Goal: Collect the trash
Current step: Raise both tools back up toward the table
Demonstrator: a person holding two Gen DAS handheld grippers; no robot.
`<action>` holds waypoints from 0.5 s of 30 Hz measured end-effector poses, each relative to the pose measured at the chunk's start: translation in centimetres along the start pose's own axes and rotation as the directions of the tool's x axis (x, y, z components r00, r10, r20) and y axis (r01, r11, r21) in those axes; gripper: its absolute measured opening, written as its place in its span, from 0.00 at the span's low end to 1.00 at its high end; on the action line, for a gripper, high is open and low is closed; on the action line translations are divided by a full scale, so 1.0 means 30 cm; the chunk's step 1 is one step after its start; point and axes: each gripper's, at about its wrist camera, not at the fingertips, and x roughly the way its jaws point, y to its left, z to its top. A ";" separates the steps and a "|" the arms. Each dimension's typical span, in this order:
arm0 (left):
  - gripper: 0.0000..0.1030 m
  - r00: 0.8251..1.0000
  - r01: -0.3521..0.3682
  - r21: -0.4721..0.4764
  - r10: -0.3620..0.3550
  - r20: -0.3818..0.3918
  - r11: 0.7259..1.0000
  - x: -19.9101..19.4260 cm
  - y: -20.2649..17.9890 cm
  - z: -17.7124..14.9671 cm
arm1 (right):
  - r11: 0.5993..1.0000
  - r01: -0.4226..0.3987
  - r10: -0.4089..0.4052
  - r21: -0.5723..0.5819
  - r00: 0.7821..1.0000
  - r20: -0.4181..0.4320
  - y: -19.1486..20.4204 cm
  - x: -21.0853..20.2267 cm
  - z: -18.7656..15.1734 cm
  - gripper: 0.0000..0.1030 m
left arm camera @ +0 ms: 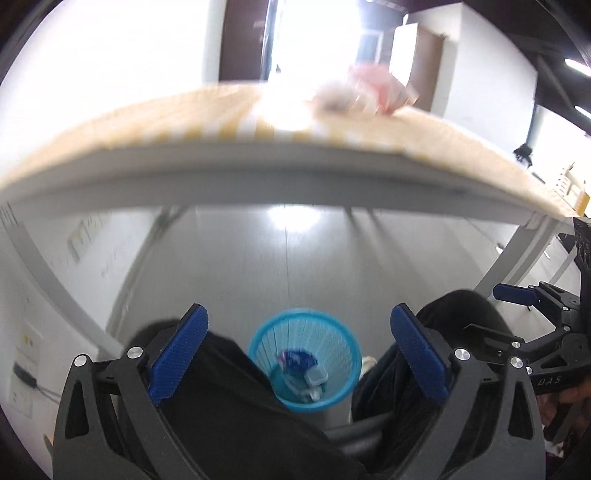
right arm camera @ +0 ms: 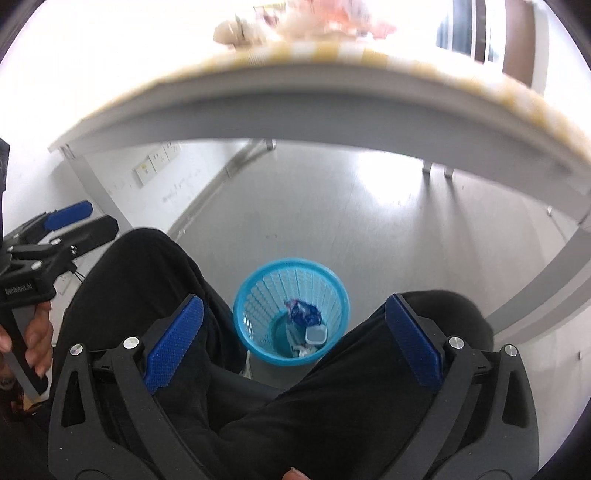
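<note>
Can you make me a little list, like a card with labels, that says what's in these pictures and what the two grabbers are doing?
bin: round light-blue plastic mesh wastebasket on the grey floor between the person's knees
inside bin: crumpled blue wrapper, small grey-blue lidded box
left gripper: open, empty
right gripper: open, empty
table: above, blurred pink and tan trash on top

Black-framed fingers (left arm camera: pixel 181 354) with ribbed blue pads, silver screws (left arm camera: pixel 462 353), black trousers (right arm camera: pixel 147 280).
</note>
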 end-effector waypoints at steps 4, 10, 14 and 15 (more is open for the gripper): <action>0.94 0.999 0.024 0.003 -0.024 0.040 1.000 -0.037 -0.018 0.016 | 1.000 -0.013 0.013 -0.002 0.995 0.099 0.000 -0.123 0.033 0.92; 0.94 0.995 0.038 -0.004 -0.037 0.093 0.999 -0.088 -0.019 0.071 | 1.000 0.003 -0.005 0.007 0.974 0.228 -0.026 -0.264 0.121 0.92; 0.94 0.990 0.057 0.002 -0.057 0.126 0.998 -0.131 -0.026 0.135 | 1.000 0.024 -0.027 0.014 0.962 0.272 -0.046 -0.301 0.205 0.92; 0.94 0.989 0.063 0.007 -0.064 0.136 0.998 -0.135 -0.030 0.156 | 1.000 0.026 -0.029 0.013 0.959 0.281 -0.052 -0.312 0.223 0.91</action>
